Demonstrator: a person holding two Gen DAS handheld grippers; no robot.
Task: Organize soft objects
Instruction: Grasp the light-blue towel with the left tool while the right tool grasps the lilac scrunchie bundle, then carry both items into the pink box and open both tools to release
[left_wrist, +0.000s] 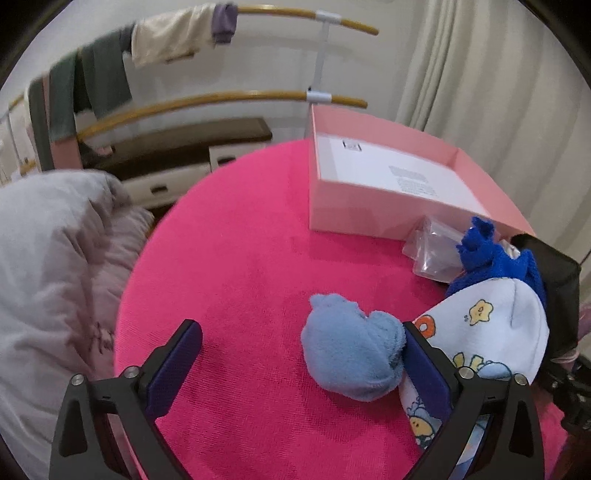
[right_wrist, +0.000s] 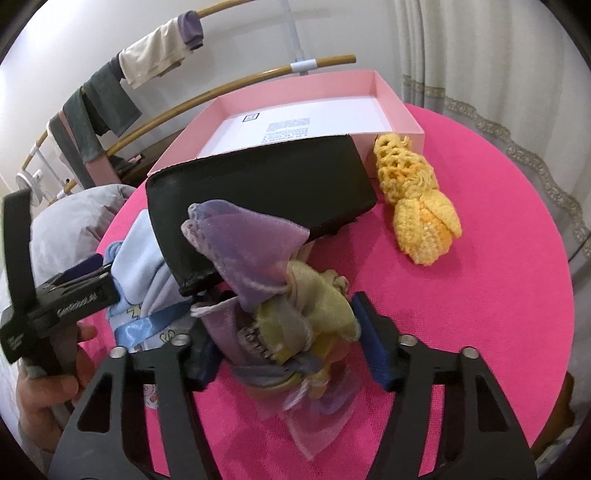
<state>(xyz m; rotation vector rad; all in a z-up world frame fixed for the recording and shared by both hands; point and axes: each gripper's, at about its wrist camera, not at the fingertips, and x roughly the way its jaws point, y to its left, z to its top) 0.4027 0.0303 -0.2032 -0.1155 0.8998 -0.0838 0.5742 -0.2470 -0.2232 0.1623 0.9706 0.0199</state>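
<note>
Left wrist view: left gripper (left_wrist: 301, 350) spread wide over the pink cloth (left_wrist: 240, 258), pale blue sock (left_wrist: 352, 354) between its fingers, against the right one. A patterned white hat (left_wrist: 491, 332) lies beside it; the pink box (left_wrist: 369, 206) stands beyond.

Right wrist view: right gripper (right_wrist: 286, 347) half-spread around a sheer purple-yellow bow clip (right_wrist: 280, 314); whether both pads press it I cannot tell. A yellow crochet toy (right_wrist: 417, 206) lies near the box (right_wrist: 402, 107).

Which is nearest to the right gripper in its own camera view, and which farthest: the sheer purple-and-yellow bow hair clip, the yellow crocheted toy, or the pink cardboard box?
1. Sheer purple-and-yellow bow hair clip: between the right gripper's fingers.
2. Yellow crocheted toy: farther out, to the right on the pink cloth.
3. Pink cardboard box: farthest, at the back.
</note>
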